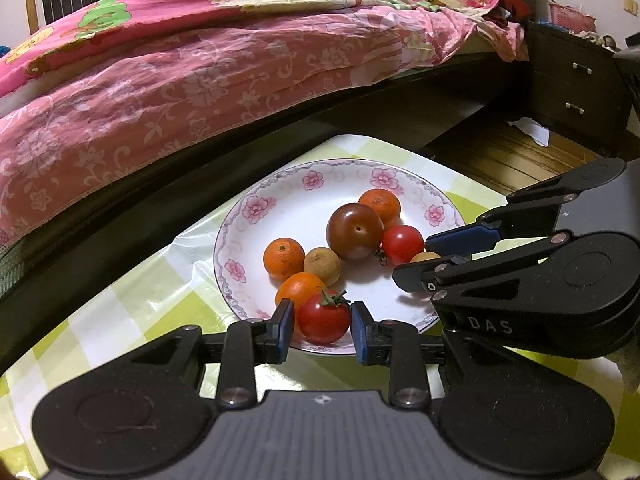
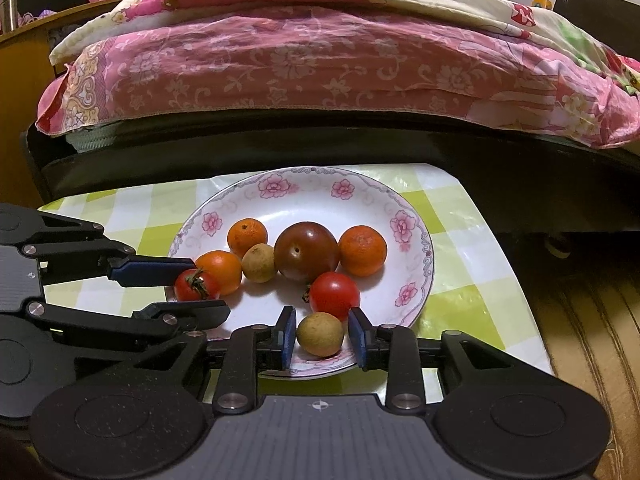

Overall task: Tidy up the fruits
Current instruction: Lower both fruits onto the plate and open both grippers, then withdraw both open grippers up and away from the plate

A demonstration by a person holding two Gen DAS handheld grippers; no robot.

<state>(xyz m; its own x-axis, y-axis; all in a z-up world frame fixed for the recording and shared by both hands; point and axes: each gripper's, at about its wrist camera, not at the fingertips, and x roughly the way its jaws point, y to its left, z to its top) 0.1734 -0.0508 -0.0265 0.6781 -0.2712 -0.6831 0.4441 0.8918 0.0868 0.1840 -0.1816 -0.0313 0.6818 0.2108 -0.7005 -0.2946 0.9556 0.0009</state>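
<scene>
Flowered plate (image 2: 414, 248) sits on a green-checked tablecloth (image 2: 472, 280) beside a bed with a pink quilt (image 2: 280, 68). All fruit is on the plate: three small oranges (image 2: 363, 251), a big dark tomato (image 2: 306, 251), two red cherry tomatoes and two tan longans.

Left gripper (image 1: 323, 326) is at the plate's near-left rim, jaws clenched on a cherry tomato with green stem (image 1: 324, 320); both blue pads touch its sides. An orange lies just behind it, touching.

Right gripper (image 2: 321, 336) is at the plate's near rim with a longan (image 2: 320, 334) between its pads; small gaps show on both sides, so jaws released, not pressing. The fruit rests on the plate. The second red tomato (image 2: 335, 295) is just behind the longan, touching it

Other longan (image 2: 259, 263) lies between an orange and the dark tomato
</scene>
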